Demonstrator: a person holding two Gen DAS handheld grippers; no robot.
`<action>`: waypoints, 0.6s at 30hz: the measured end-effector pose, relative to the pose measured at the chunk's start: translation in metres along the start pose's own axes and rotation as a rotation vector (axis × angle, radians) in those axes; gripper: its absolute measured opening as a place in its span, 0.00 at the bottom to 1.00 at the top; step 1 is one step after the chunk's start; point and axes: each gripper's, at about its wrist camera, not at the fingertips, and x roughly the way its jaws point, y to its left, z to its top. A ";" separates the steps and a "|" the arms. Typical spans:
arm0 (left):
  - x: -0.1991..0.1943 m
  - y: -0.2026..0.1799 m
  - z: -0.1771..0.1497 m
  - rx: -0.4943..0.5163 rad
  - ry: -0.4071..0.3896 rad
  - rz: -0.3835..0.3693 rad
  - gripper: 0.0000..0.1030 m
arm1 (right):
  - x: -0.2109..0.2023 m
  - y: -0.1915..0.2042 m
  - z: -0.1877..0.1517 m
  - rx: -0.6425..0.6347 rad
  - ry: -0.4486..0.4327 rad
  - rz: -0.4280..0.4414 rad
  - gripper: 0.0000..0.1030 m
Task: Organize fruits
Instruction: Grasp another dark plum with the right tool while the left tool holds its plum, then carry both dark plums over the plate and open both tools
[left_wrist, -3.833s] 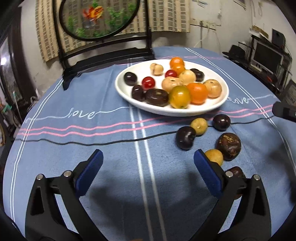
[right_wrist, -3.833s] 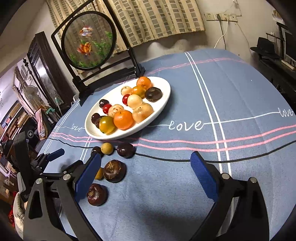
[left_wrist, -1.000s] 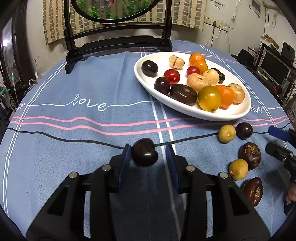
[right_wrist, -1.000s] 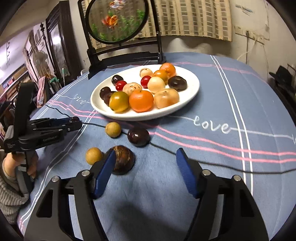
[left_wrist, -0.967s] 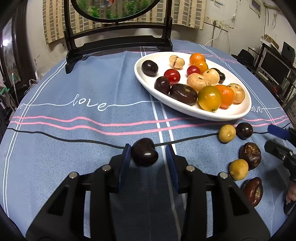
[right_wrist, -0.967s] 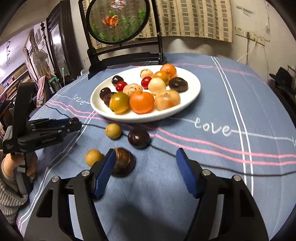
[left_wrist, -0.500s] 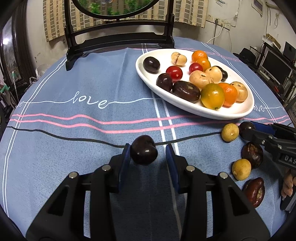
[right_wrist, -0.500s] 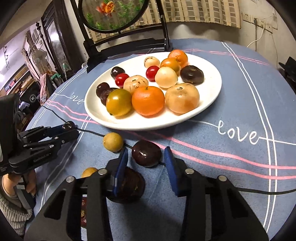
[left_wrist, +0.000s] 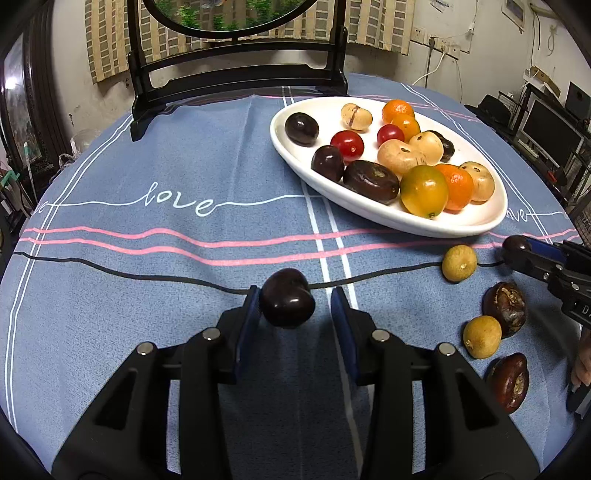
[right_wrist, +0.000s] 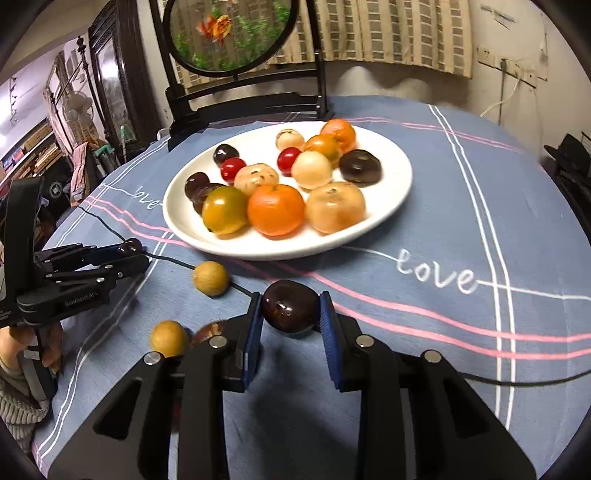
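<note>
Between the blue pads of the left gripper (left_wrist: 293, 308) sat a dark plum (left_wrist: 287, 302), raised above the cloth (left_wrist: 147, 155). It touched the left pad; a narrow gap showed at the right pad, so whether the jaws were clamping it could not be told. This gripper was on the near side of the black stripe, left of the plate (left_wrist: 369, 214).

Right gripper (right_wrist: 290, 314): jaws nearly closed, both pads pressed against a second dark plum (right_wrist: 290, 308). That plum was near the plate's front rim, just over the pink stripes. From the left wrist view the right gripper entered at the far right edge with the plum at its tip.

White oval plate, far right of centre in the left view, held about a dozen fruits: two oranges, two red cherry tomatoes, a yellow-green tomato (left_wrist: 424, 190), pale tan fruits and several dark ones.

Loose on the cloth, near right of the plate:
- yellow fruit (left_wrist: 459, 263) just beside the plate rim
- second yellow fruit (left_wrist: 482, 336), nearer
- brown chestnut (left_wrist: 505, 308) touching that second yellow fruit
- another chestnut (left_wrist: 509, 380), nearest of all

Black-framed round screen (right_wrist: 229, 33) stood at the far edge of the table.
</note>
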 end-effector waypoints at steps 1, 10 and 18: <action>0.000 0.001 0.000 -0.004 -0.001 -0.004 0.38 | -0.001 -0.002 -0.001 0.009 0.000 0.000 0.30; 0.000 0.005 0.000 -0.026 -0.004 -0.031 0.38 | -0.004 -0.006 -0.007 0.032 -0.003 0.011 0.30; -0.011 0.002 -0.001 -0.018 -0.056 -0.036 0.29 | -0.015 -0.009 -0.010 0.055 -0.029 0.011 0.30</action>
